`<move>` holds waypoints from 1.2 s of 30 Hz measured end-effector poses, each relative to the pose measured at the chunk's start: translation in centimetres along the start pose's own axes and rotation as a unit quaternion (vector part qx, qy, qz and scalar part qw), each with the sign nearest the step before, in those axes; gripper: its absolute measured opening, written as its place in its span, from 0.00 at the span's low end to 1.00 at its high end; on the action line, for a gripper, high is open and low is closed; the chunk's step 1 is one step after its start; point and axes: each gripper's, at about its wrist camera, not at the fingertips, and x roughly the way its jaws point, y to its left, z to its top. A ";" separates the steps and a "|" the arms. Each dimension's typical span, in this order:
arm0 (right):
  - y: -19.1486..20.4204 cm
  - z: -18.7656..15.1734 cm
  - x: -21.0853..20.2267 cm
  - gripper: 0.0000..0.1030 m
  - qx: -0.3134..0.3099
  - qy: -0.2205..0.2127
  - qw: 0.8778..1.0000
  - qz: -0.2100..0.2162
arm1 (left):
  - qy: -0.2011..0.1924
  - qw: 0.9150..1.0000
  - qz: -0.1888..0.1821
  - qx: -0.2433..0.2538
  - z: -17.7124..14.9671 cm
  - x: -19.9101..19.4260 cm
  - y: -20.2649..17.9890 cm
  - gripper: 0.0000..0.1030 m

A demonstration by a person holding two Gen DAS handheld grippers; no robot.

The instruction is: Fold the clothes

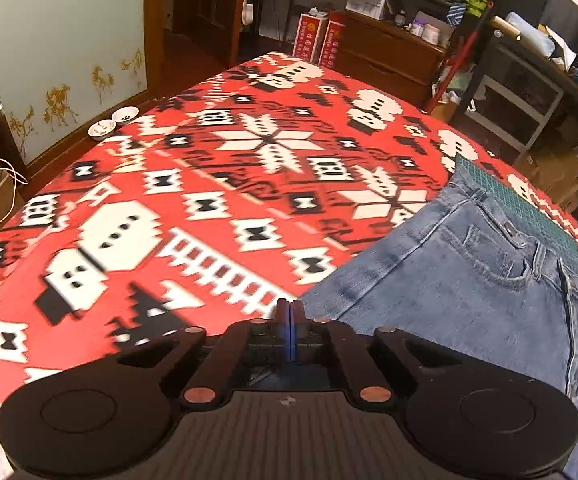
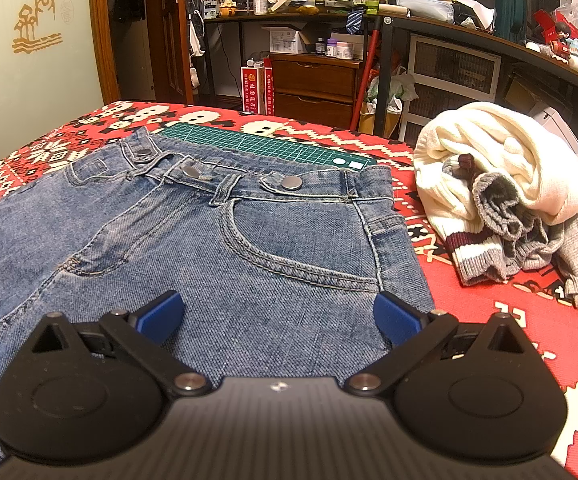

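While right gripper (image 2: 277, 316) hovers agape over jeans (image 2: 193, 248), left gripper (image 1: 289, 312) pinched closed, empty.

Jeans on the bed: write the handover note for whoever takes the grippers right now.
Left gripper: jaws shut, holding nothing, above the red patterned bedspread just left of the jeans.
Right gripper: jaws wide open, empty, over the jeans' hip near the front pocket.
Jeans: flat, front up, waistband lying on a green cutting mat.
Pile of cream and grey knitwear: heaped right of the jeans, unfolded.
Done: jeans spread out, no fold visible.
Left: fold the jeans, then the pile.
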 end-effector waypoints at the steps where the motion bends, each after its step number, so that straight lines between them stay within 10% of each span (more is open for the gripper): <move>1: 0.0 0.0 0.0 1.00 0.000 0.000 1.000 0.000 | 0.000 1.000 0.001 -0.002 -0.1 -0.2 0.4 0.03; 9: 0.0 0.0 0.0 1.00 0.000 0.000 1.000 0.000 | -0.002 1.000 0.002 -0.028 -0.3 -1.2 0.9 0.05; 22: 0.0 0.0 0.1 1.00 0.000 0.000 1.000 0.000 | 0.092 0.983 -0.141 0.068 -4.1 -2.6 -9.7 0.05; 36: 0.0 0.0 0.0 1.00 0.000 0.000 1.000 0.000 | 0.089 0.990 -0.078 0.075 -5.5 -3.7 -6.4 0.02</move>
